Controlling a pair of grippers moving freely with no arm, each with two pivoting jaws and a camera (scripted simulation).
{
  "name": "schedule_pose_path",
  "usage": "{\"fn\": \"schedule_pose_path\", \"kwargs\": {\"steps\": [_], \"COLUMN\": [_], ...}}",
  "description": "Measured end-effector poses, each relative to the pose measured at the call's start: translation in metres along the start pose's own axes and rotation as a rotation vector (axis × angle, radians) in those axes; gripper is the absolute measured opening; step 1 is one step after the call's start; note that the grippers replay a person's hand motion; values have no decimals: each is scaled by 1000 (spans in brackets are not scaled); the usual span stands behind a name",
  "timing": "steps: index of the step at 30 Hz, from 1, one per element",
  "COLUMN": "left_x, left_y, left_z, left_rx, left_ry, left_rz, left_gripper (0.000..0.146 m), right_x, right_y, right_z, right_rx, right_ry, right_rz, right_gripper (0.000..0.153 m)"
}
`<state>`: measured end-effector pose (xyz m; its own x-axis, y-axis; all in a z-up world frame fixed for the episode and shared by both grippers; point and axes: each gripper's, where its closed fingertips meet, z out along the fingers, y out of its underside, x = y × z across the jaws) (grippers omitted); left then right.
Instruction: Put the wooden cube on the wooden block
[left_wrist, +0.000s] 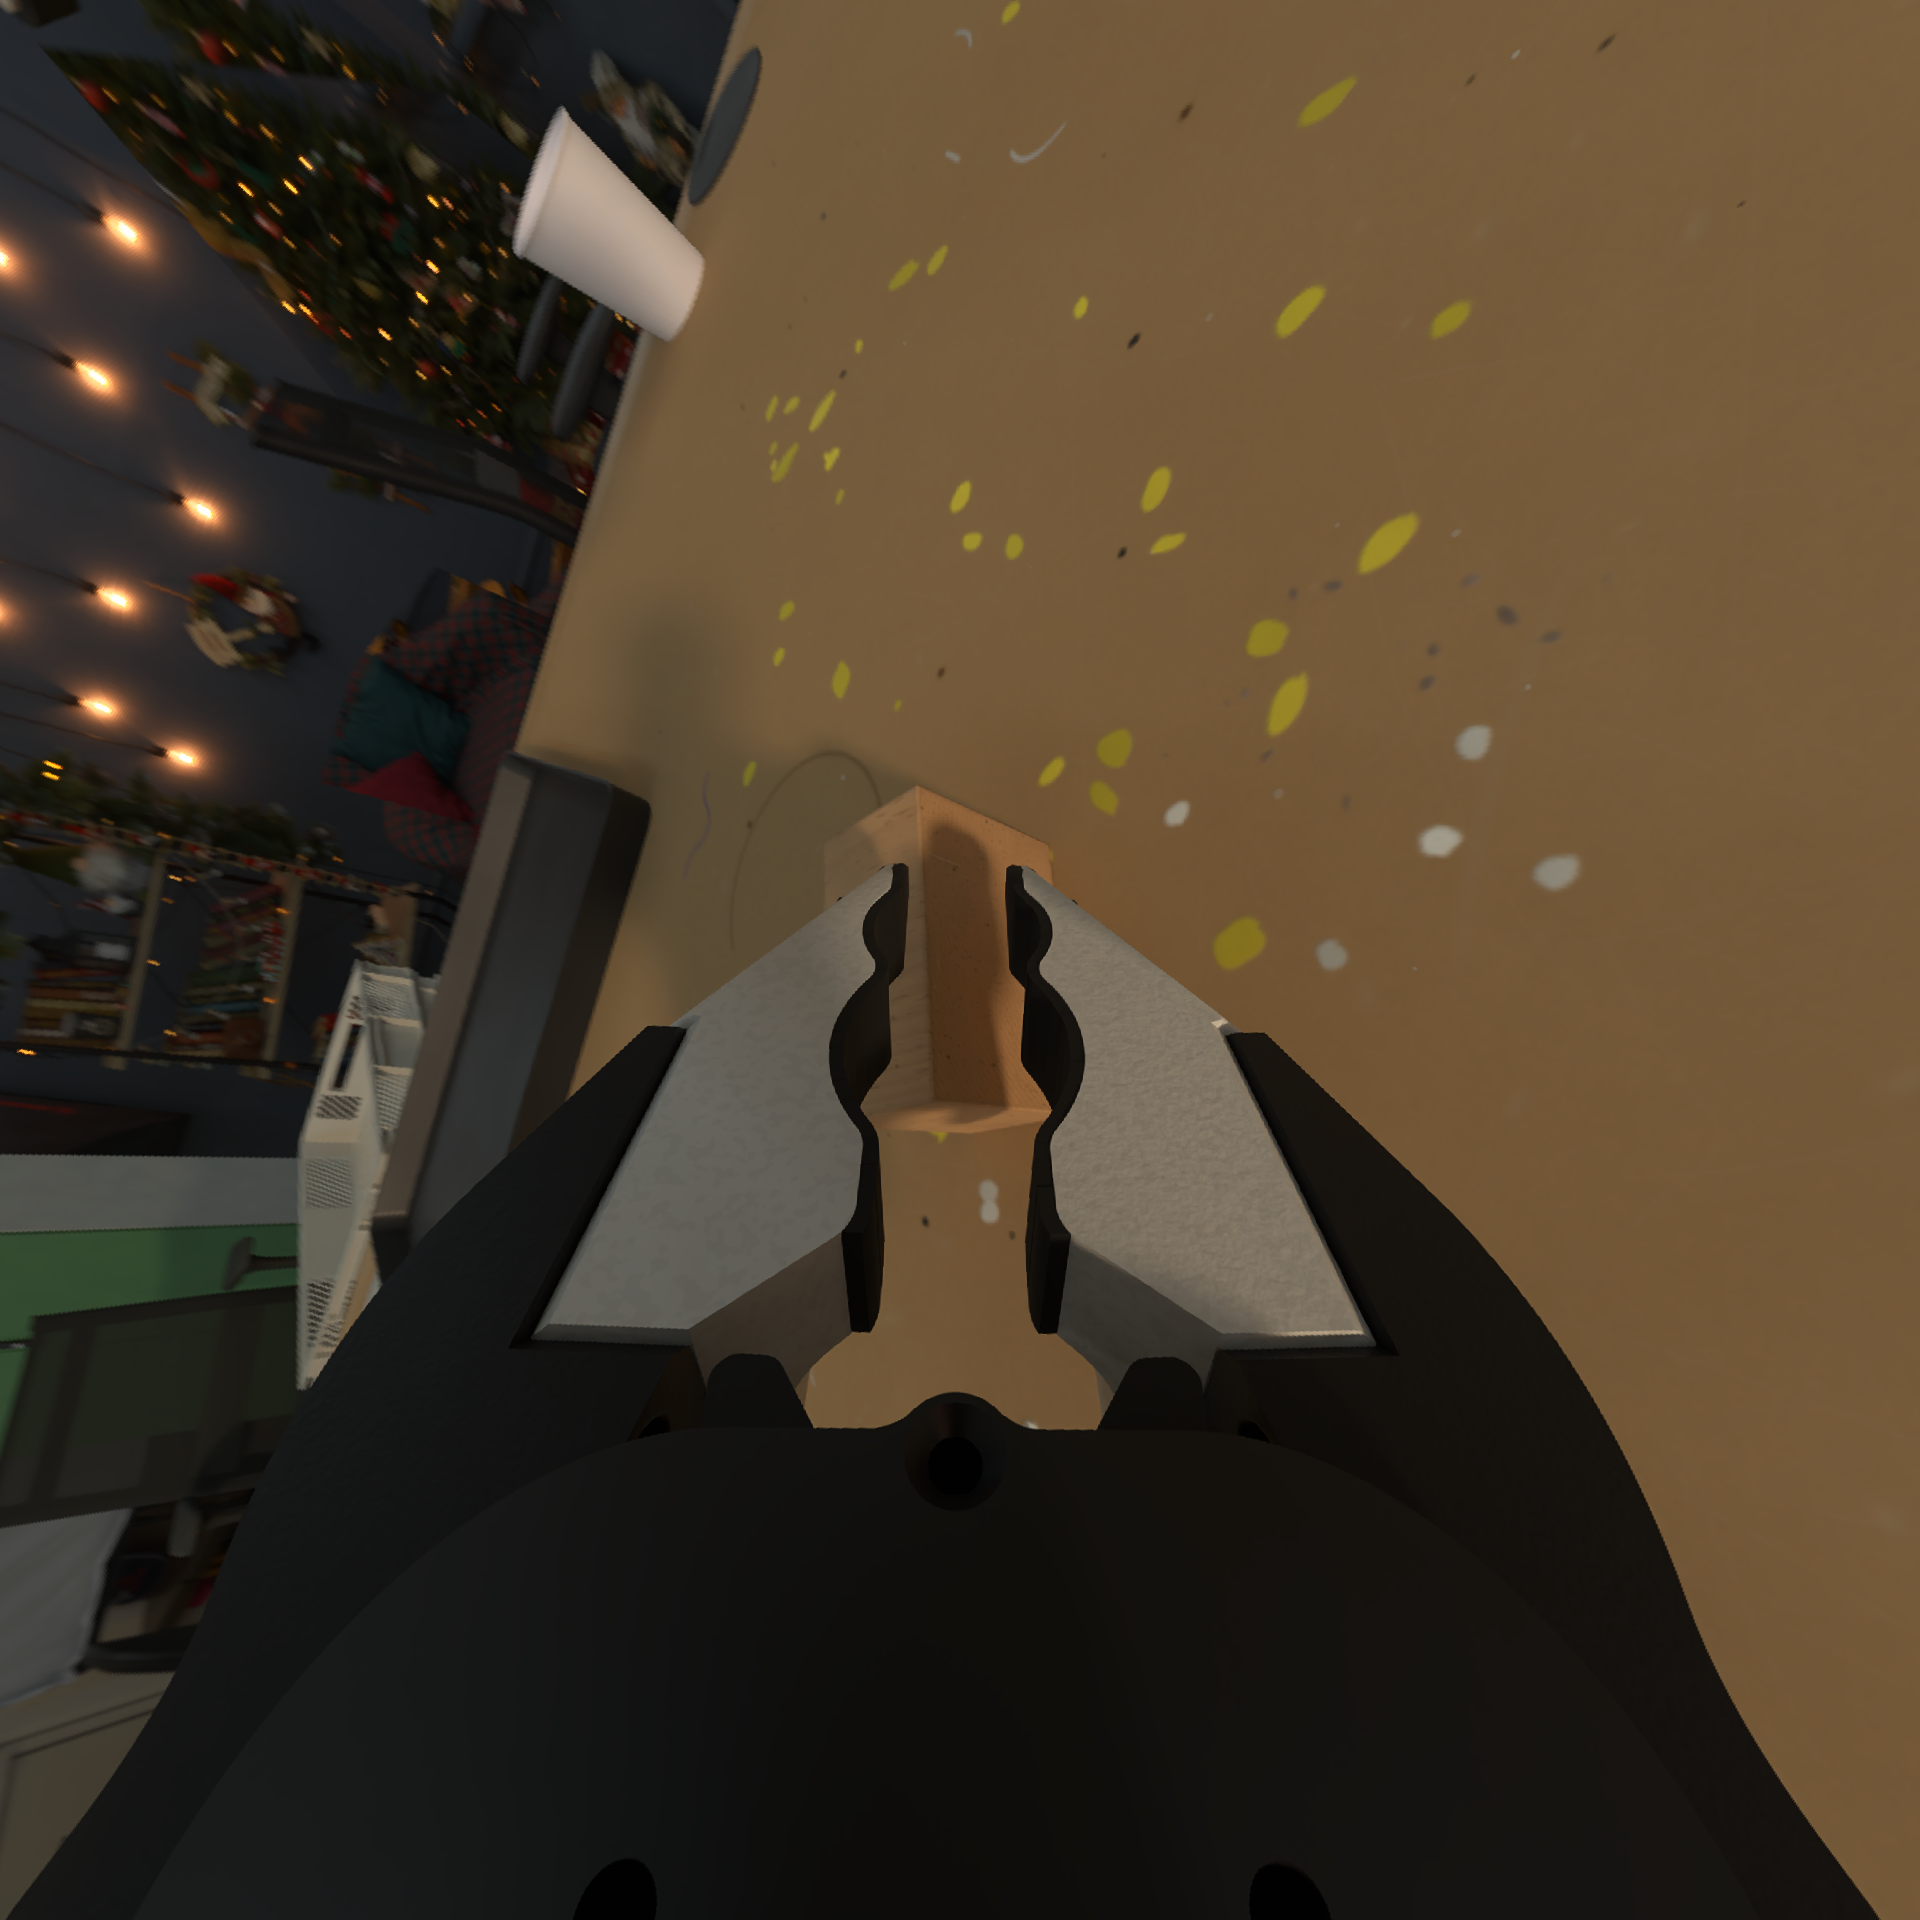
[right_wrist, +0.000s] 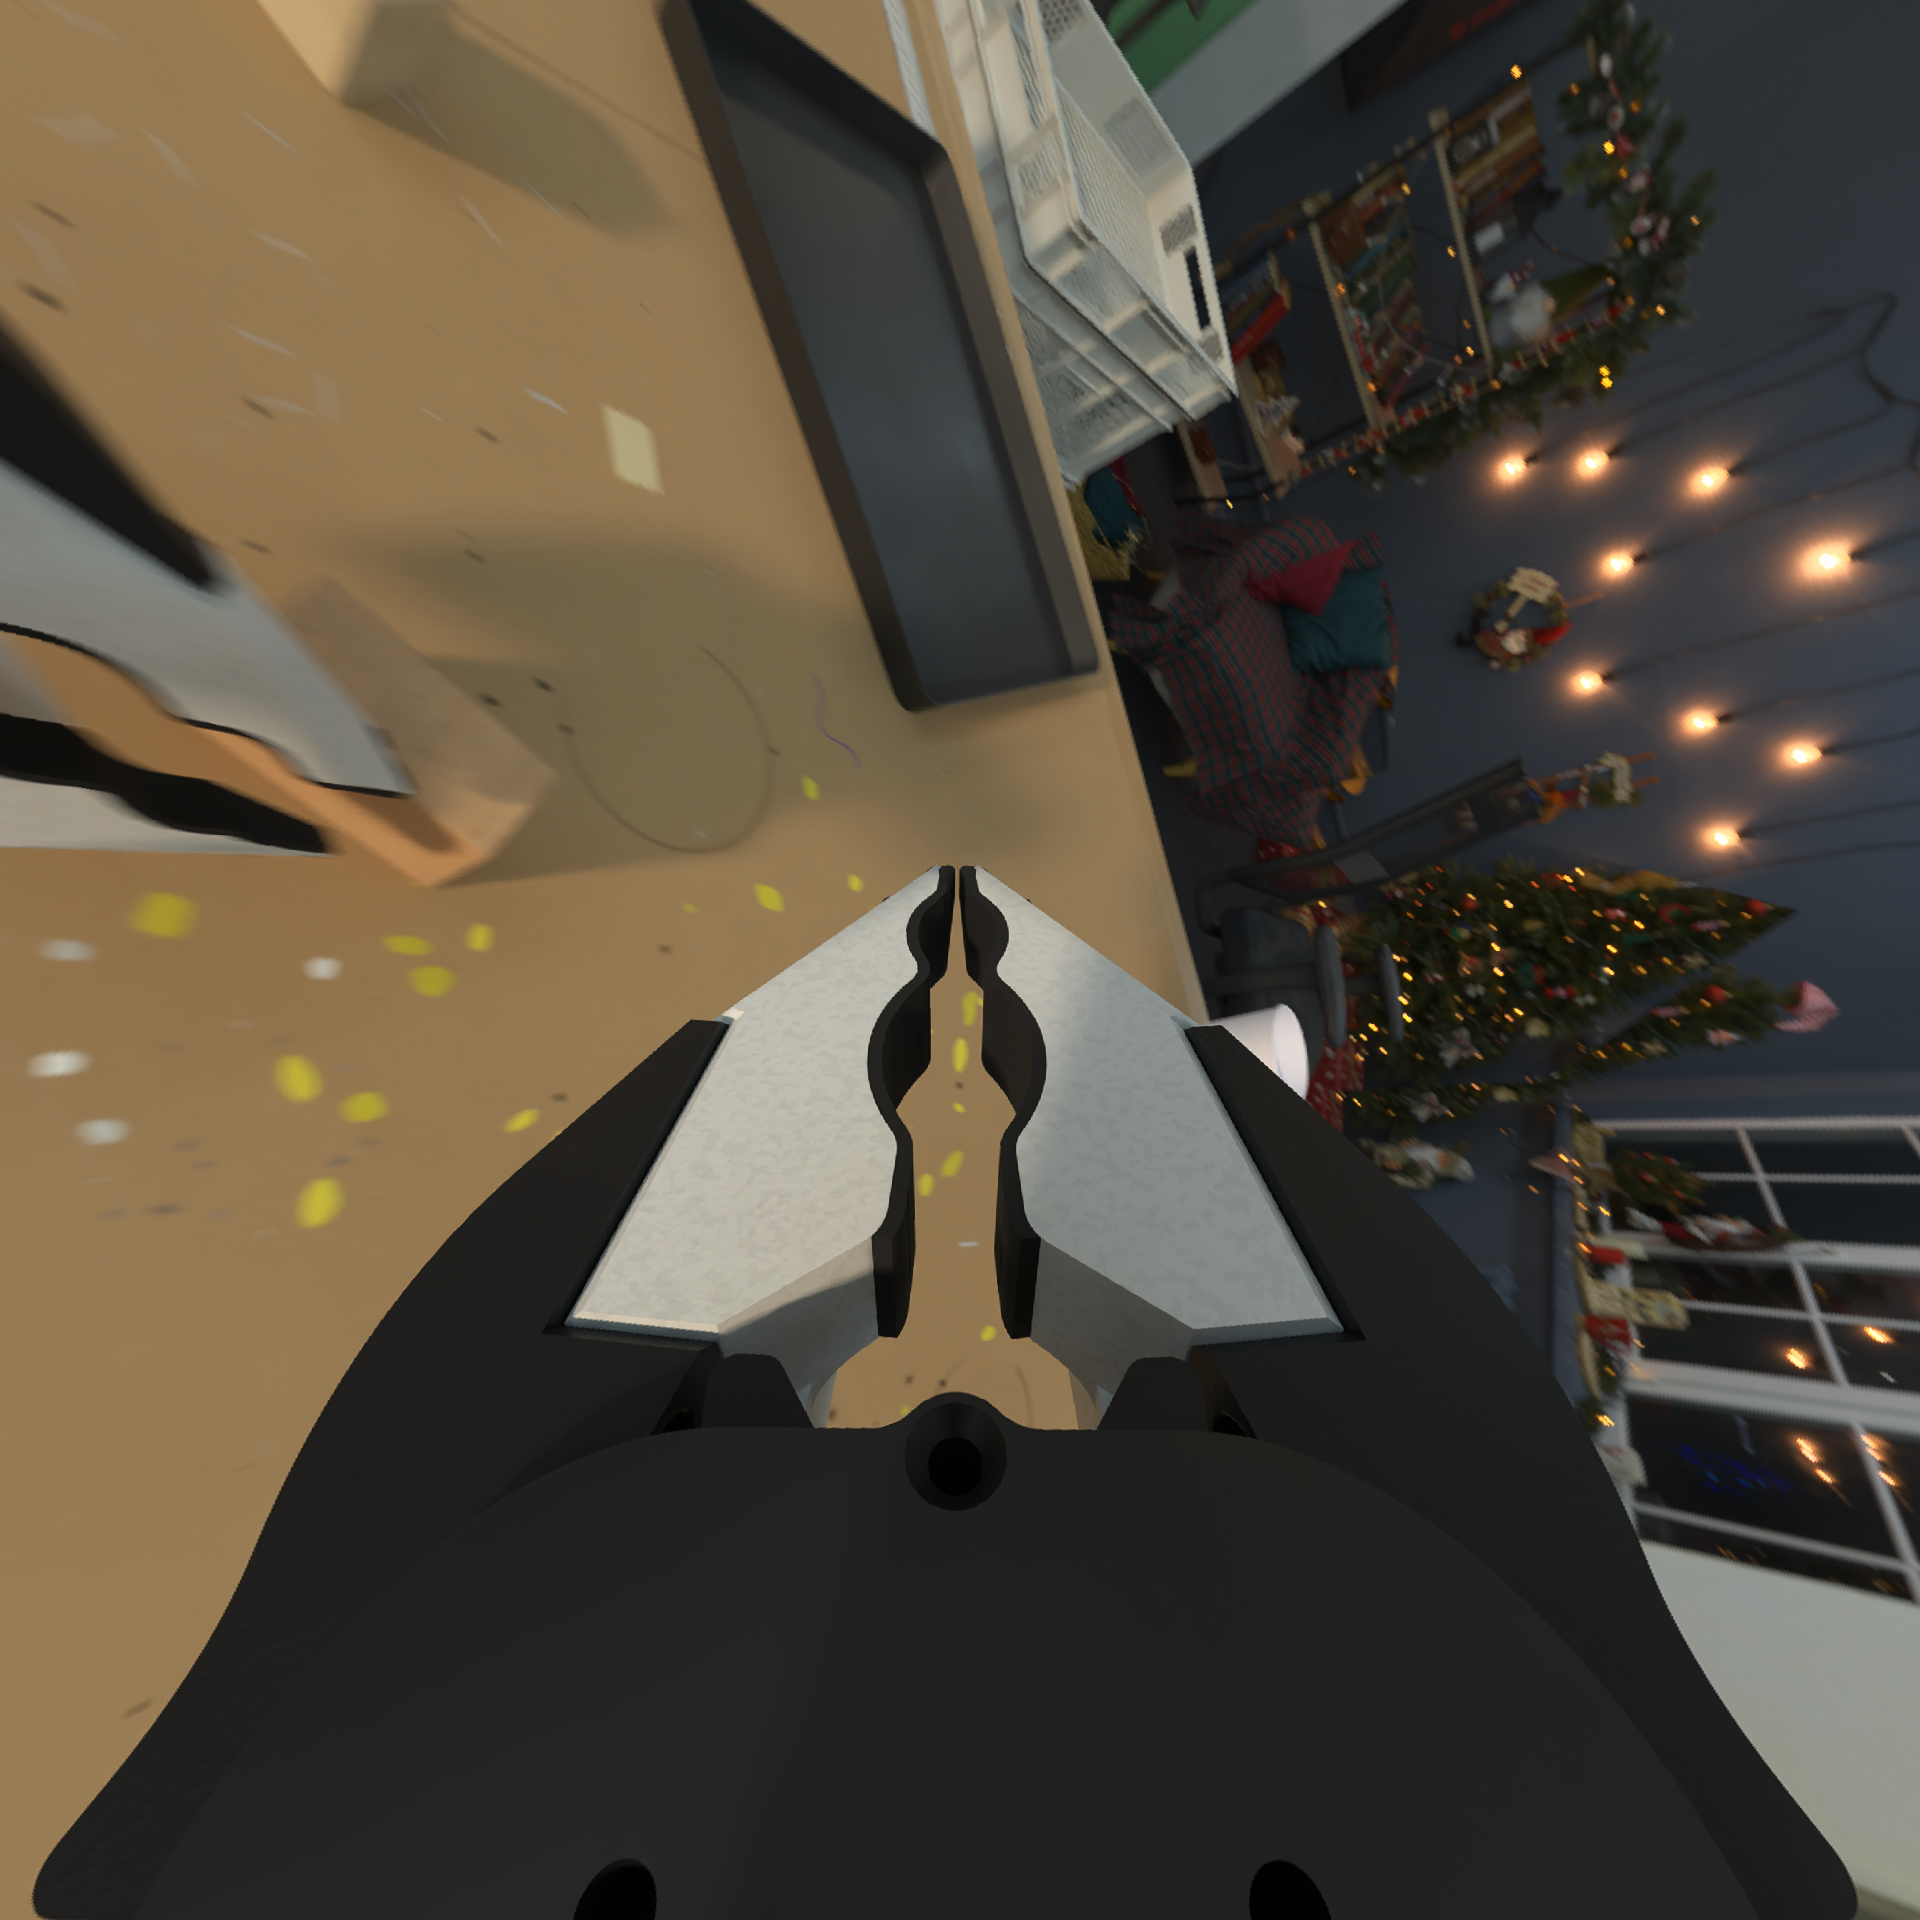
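Left wrist view: my left hand-held gripper (left_wrist: 956, 883) pinched the pale, square-edged wooden cube (left_wrist: 961, 987) between its black-padded fingers (left_wrist: 883, 977), the cube lying close over the speckled tan desk (left_wrist: 1455, 416); whether it rested on the surface I could not tell. A white paper cup (left_wrist: 608, 229) stood well apart at the desk's far edge. Right wrist view: my right hand-held gripper (right_wrist: 956, 883) was pressed together and held nothing, and the left hand-held gripper (right_wrist: 208, 707) showed with the cube (right_wrist: 447, 769) at its tips. A flat dark grey tray (right_wrist: 904, 416) lay beyond, and a light wooden block (right_wrist: 343, 42) sat partly out of view at the top edge. I judged the step in hand to be the grasp; the next move called for a lift and a carry to that block
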<state>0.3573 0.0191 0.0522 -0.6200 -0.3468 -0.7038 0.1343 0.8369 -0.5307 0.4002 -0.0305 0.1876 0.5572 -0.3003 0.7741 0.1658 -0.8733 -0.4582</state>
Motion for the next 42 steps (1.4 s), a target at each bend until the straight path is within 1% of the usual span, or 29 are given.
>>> {"fn": "schedule_pose_path", "kwargs": {"steps": [3, 5, 7, 9, 12, 14, 15, 17, 19, 21, 23, 25, 28, 29, 30, 31, 33, 34, 35, 36, 38, 40, 41, 42], "left_x": [3, 2, -2, -17, -55, -93, -114, -148, -165, -167, -155, -142, -139, -141, -142, -141, -138, -139, -144, -154, -184, -210, -215, -214], "left_y": [1, 2, 3, 2, 8, 27, 45, 97, 149, 188, 212, 226, 229, 232, 238, 243, 244, 239, 231, 222, 203, 176, 156, 133], "left_z": [-3, -3, -6, -18, -59, -90, -102, -113, -109, -93, -75, -58, -36, -30, -26, -25, -24, -26, -29, -32, -47, -69, -81, -91], "left_rx": [-28, -32, -17, 33, 134, 167, 147, -1, -168, -275, -345, -395, -407, -416, -449, -491, -512, -494, -462, -424, -380, -337, -292, -225], "left_ry": [38, 44, 41, -6, -20, -20, -29, -31, 25, 105, 211, 310, 363, 358, 368, 399, 471, 486, 479, 436, 275, 105, 66, 59], "left_rz": [-41, -57, -93, -141, -259, -341, -372, -402, -397, -380, -336, -299, -289, -292, -302, -313, -330, -342, -356, -373, -421, -457, -467, -481], "left_gripper": [19, 19, 19, 19, 23, 30, 35, 49, 67, 83, 89, 94, 97, 97, 92, 83, 44, 41, 41, 41, 41, 41, 41, 41], "right_x": [18, 19, 15, 14, 15, 14, 13, 12, 12, 12, 11, 10, 8, 8, 8, 7, 8, 8, 8, 8, 8, 8, 8, 8], "right_y": [29, 48, 58, 59, 48, 41, 38, 31, 27, 23, 18, 14, 10, 9, 9, 9, 8, 8, 8, 8, 9, 9, 8, 8], "right_z": [32, 54, 68, 71, 63, 57, 55, 53, 54, 55, 53, 51, 48, 47, 46, 46, 44, 44, 43, 43, 43, 44, 44, 45], "right_rx": [-79, -125, -131, -131, -106, -88, -70, -25, 10, 32, 53, 55, 55, 57, 60, 60, 59, 59, 58, 57, 54, 53, 52, 52], "right_ry": [23, 9, 11, 46, 89, 82, 73, 56, 44, 39, 41, 45, 47, 45, 45, 43, 42, 41, 41, 43, 46, 44, 44, 43], "right_rz": [0, 17, 31, 28, -11, -39, -46, -28, 4, 32, 46, 36, 17, 13, 12, 13, 9, 7, 4, 1, -6, -4, -4, -3], "right_gripper": [1, 3, 3, 3, 2, 2, 1, 1, 2, 2, 3, 3, 3, 3, 3, 3, 3, 3, 3, 2, 2, 2, 2, 2]}}
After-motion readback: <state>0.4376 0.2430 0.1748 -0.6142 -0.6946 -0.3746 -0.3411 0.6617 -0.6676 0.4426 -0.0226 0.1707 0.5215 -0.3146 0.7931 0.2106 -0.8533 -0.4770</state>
